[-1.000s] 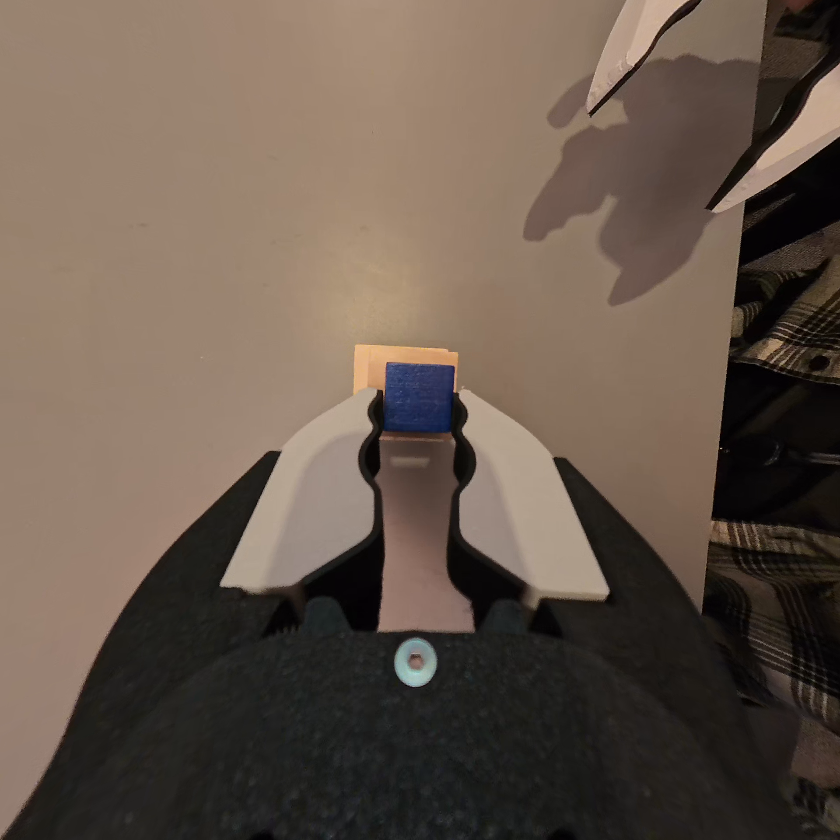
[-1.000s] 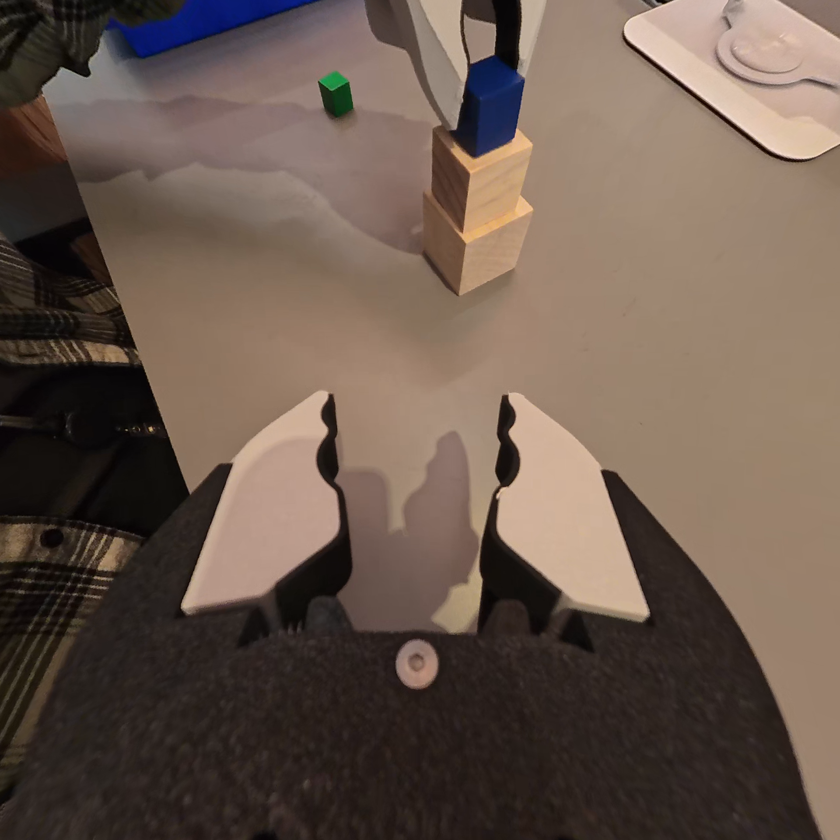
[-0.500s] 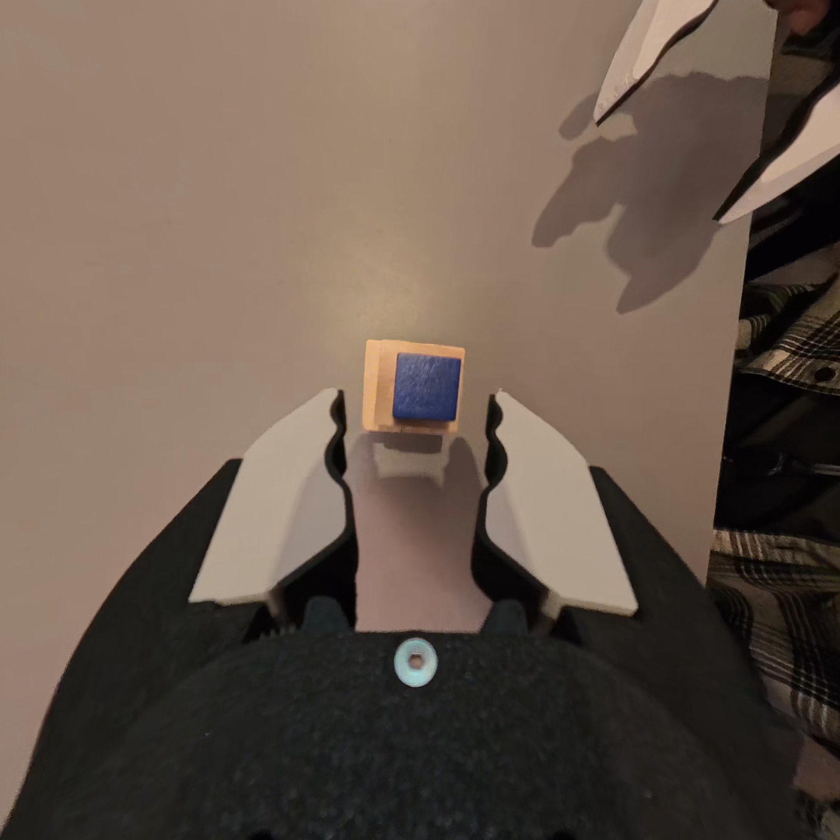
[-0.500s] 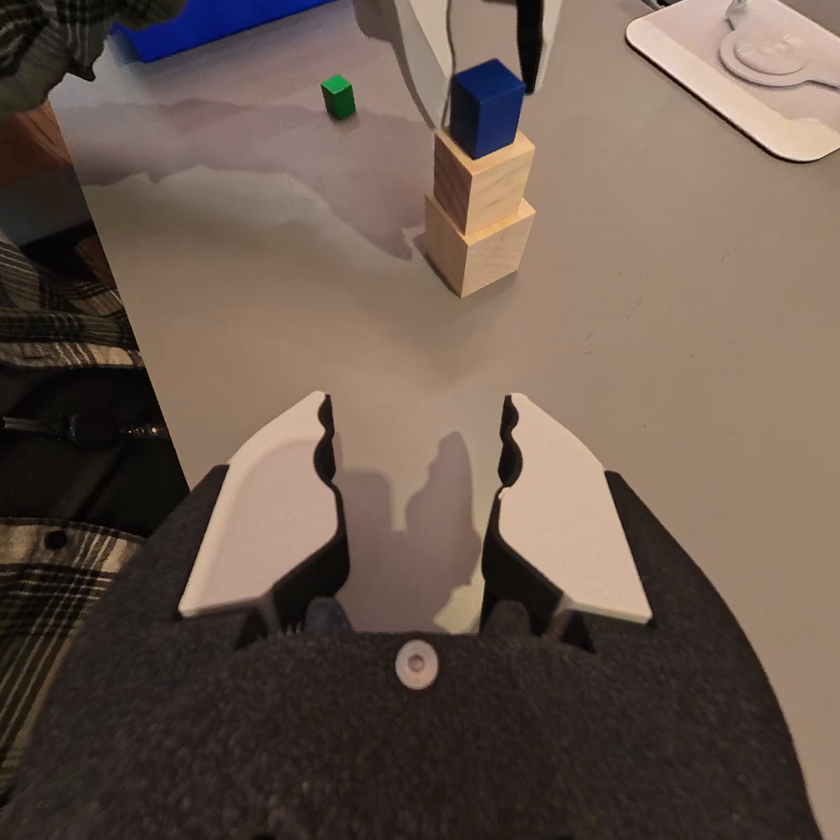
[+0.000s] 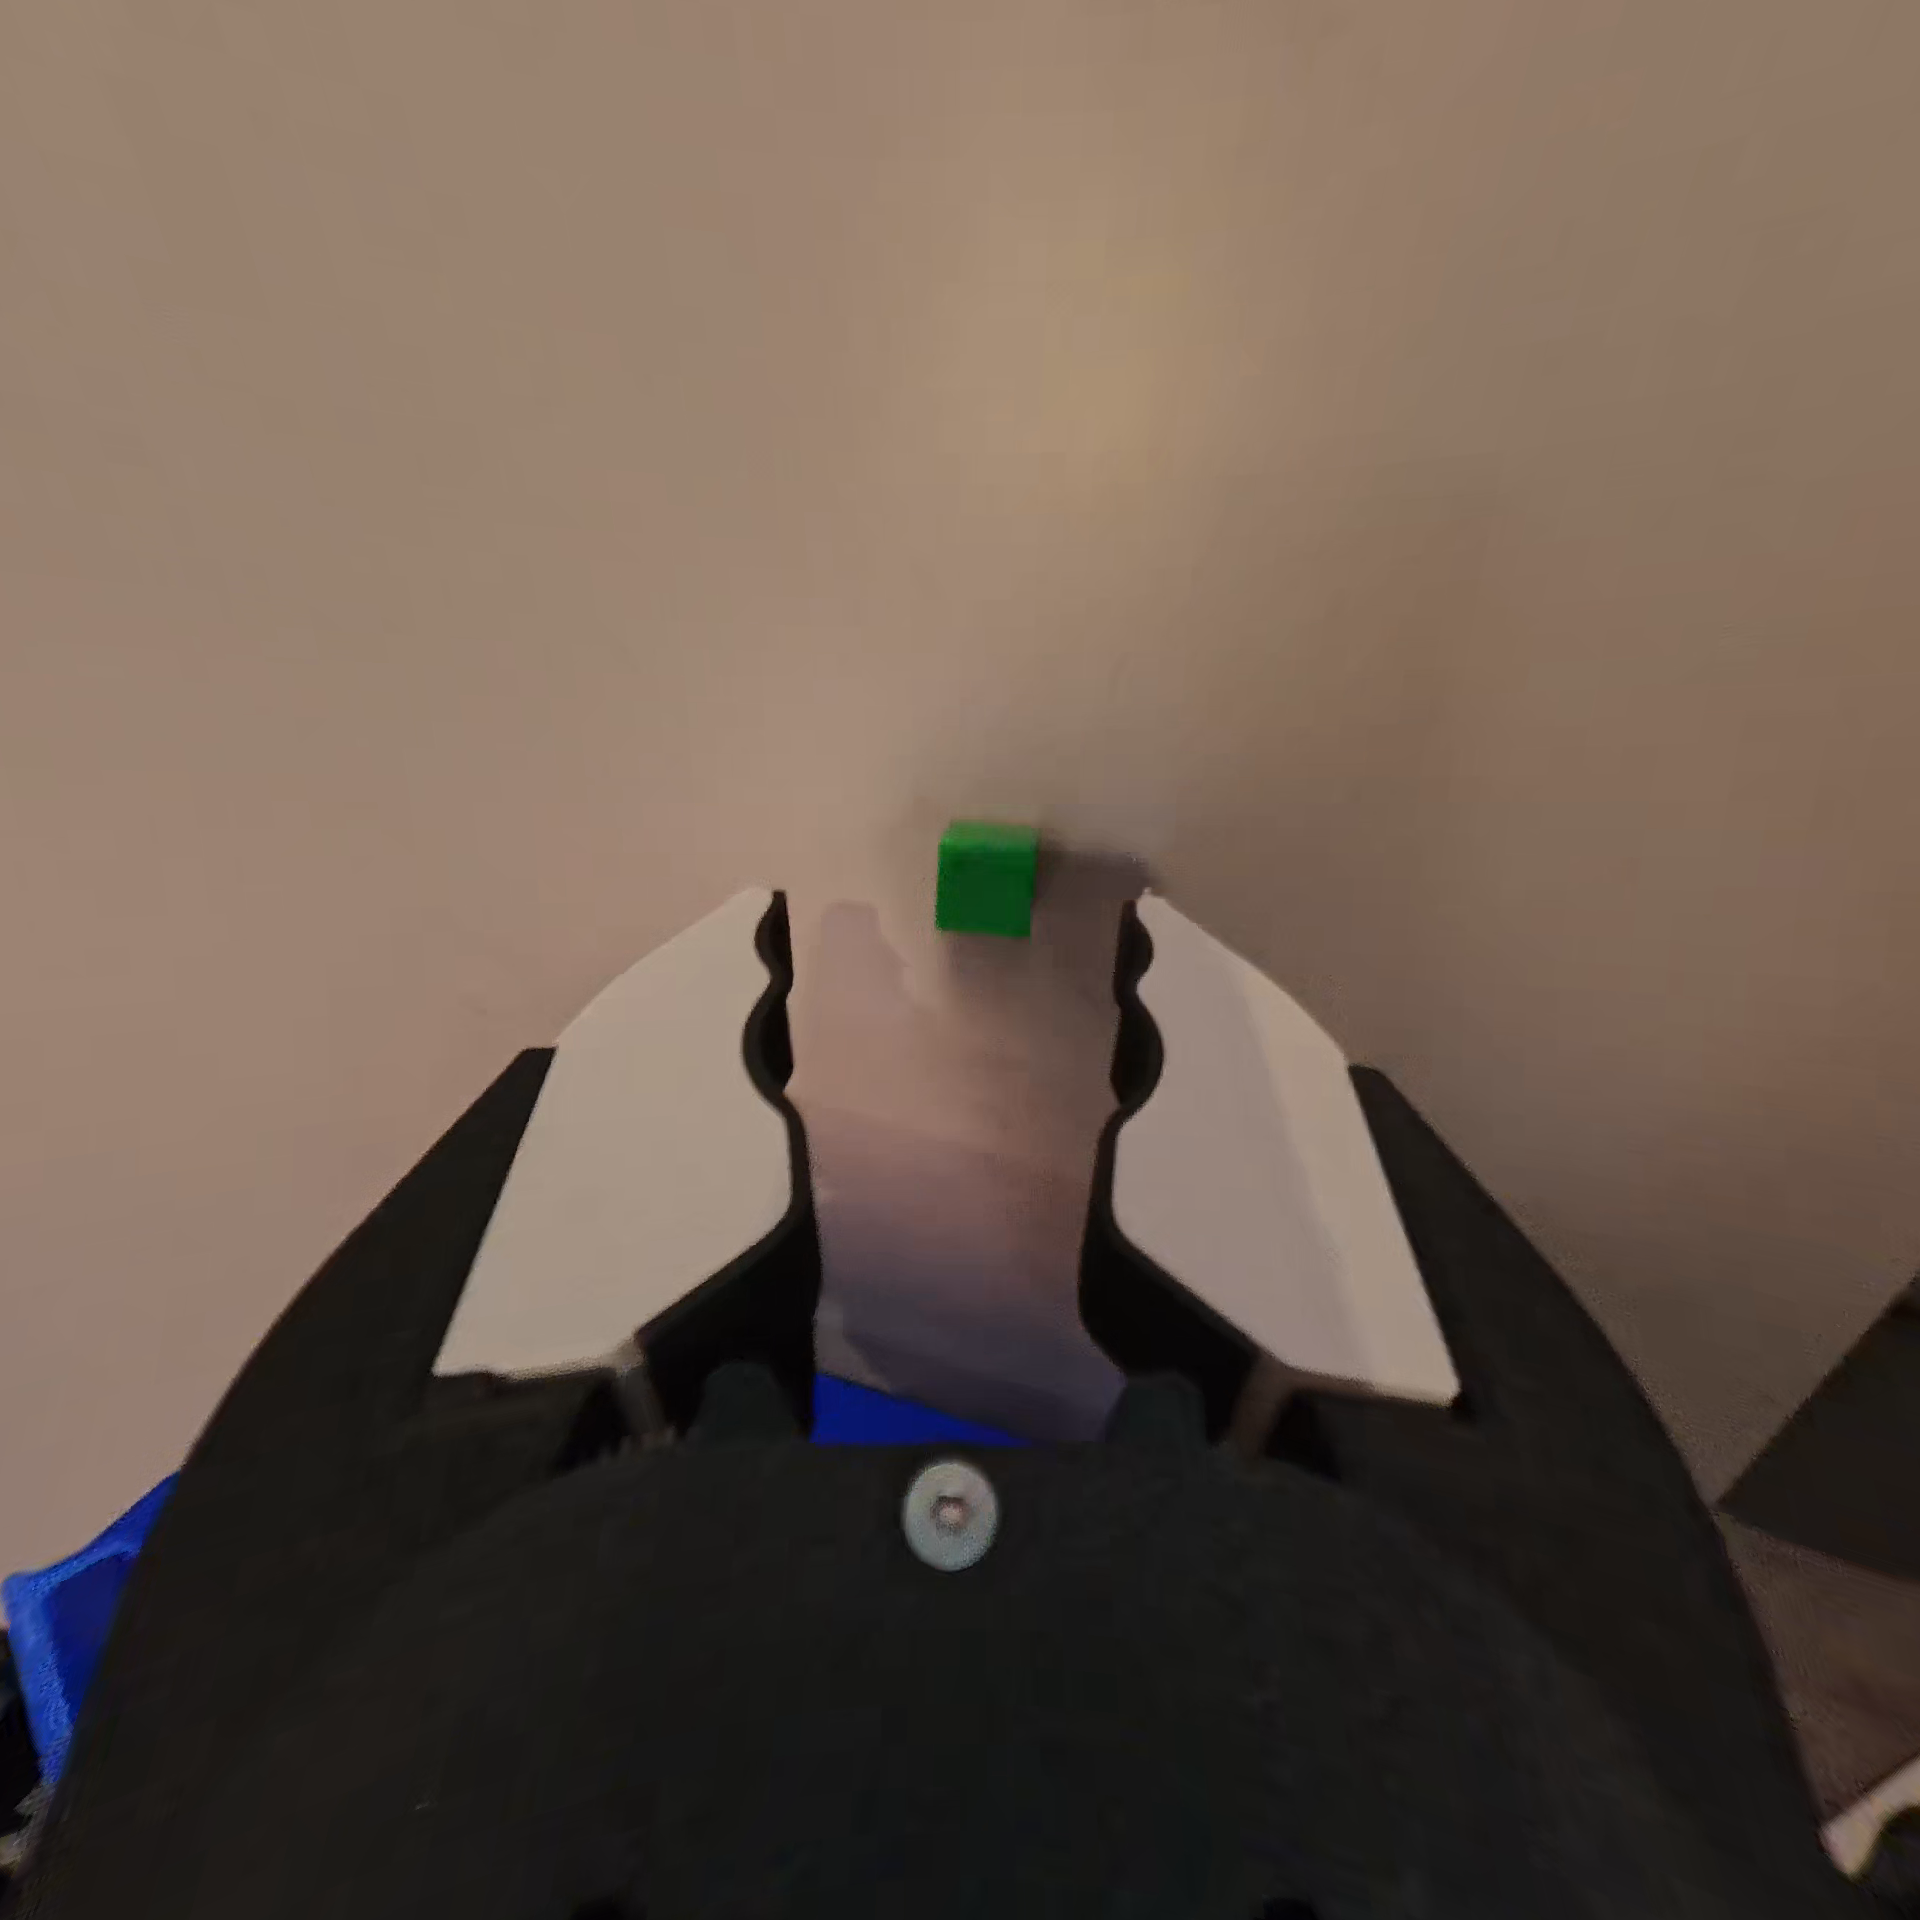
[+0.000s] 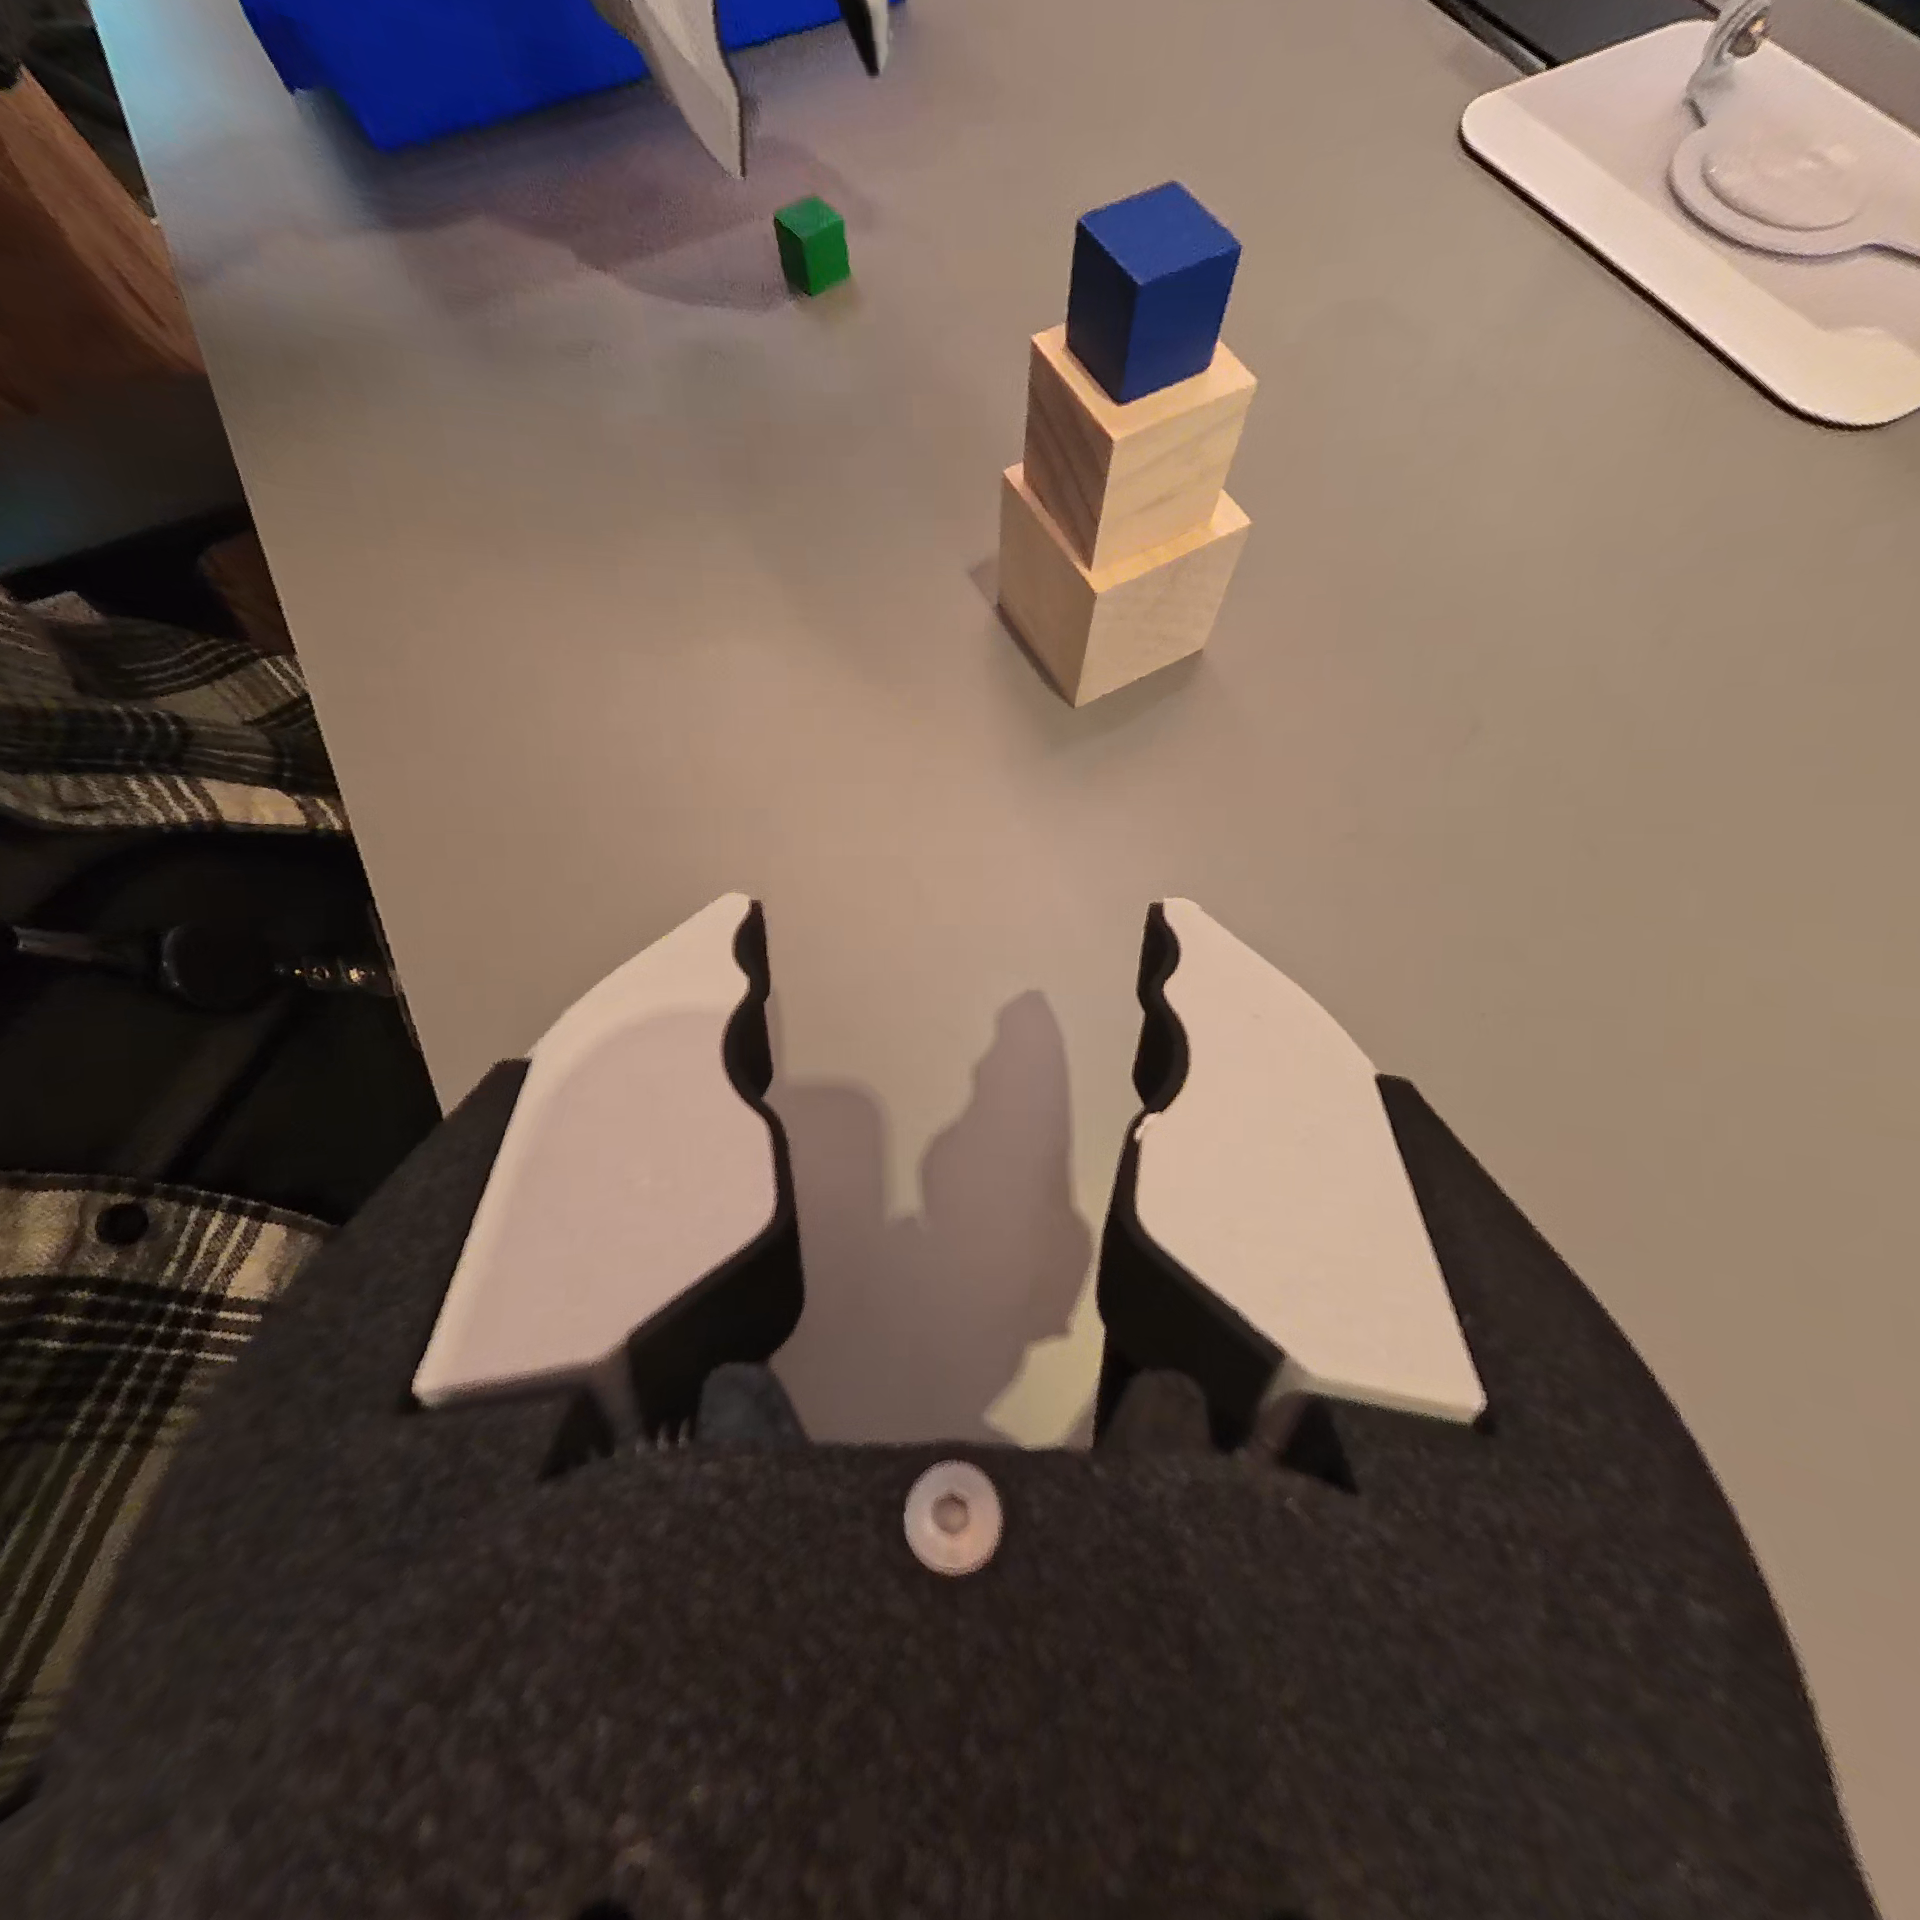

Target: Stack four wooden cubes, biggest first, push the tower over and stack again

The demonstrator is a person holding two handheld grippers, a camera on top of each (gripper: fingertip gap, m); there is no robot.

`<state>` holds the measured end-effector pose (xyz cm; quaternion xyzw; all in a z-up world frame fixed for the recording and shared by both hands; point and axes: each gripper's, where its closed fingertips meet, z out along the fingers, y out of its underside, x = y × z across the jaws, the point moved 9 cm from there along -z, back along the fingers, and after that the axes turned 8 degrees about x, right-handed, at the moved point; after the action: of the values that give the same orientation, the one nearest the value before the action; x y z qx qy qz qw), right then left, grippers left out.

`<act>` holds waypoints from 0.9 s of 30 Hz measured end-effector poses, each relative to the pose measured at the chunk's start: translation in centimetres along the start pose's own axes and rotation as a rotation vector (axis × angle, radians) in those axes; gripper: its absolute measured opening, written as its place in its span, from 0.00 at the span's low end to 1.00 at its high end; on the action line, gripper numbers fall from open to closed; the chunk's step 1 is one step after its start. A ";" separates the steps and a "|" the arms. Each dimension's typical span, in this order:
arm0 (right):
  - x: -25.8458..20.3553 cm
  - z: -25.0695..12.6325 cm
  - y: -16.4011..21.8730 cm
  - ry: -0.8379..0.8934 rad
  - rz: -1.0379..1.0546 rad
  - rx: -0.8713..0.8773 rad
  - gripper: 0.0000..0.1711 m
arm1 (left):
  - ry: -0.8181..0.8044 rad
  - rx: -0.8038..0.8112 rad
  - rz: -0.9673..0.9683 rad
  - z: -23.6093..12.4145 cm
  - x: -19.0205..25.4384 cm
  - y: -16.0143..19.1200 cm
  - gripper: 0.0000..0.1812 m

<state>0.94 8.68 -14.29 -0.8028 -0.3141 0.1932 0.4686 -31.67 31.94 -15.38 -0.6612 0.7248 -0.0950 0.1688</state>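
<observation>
A tower stands on the grey table (image 6: 1455, 831): a large pale wooden cube (image 6: 1127, 603) at the bottom, a smaller pale cube (image 6: 1143, 447) on it, a blue cube (image 6: 1153, 286) on top. A small green cube (image 6: 812, 244) lies alone to the tower's left; it also shows in the left wrist view (image 5: 985, 879). My left gripper (image 5: 956, 902) is open and empty, just above and short of the green cube; it also shows in the right wrist view (image 6: 790, 94). My right gripper (image 6: 951, 912) is open and empty, well in front of the tower.
A blue bin (image 6: 499, 62) stands at the back left, also under my left gripper (image 5: 62, 1631). A white pad with a clear holder (image 6: 1714, 197) lies at the back right. The table's left edge (image 6: 312, 727) borders a person's plaid sleeve (image 6: 125, 727). Across from one pair of fingers to the other is roughly 35 cm. Between my right fingertips and the smaller pale cube (image 6: 1143, 447) there is roughly 12 cm.
My left gripper let go of the blue cube on the tower, opened, and moved away left to hover over the green cube. My right gripper stayed open and still.
</observation>
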 end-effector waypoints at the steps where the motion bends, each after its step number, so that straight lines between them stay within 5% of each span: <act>1: -0.1 0.1 -0.1 -0.001 -0.003 -0.001 0.40 | 0.011 -0.023 0.013 0.6 -0.1 0.6 0.33; 12: -0.4 0.0 -0.1 -0.005 -0.004 0.003 0.40 | 0.112 -0.015 -0.039 3.0 -0.7 1.8 0.24; 15: -0.4 0.1 -0.1 -0.007 -0.004 0.001 0.40 | 0.123 -0.037 -0.037 3.4 -0.6 1.6 0.12; 18: -0.3 -0.1 0.0 -0.005 -0.003 0.002 0.39 | 0.103 -0.028 -0.054 3.2 -0.7 1.0 0.12; 27: -0.1 -0.5 0.1 -0.011 0.007 0.009 0.36 | 0.080 0.236 -0.008 -4.3 0.1 -10.7 0.12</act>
<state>1.18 8.26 -14.12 -0.8006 -0.3130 0.2006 0.4700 -23.33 30.36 -7.58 -0.6351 0.7122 -0.2068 0.2159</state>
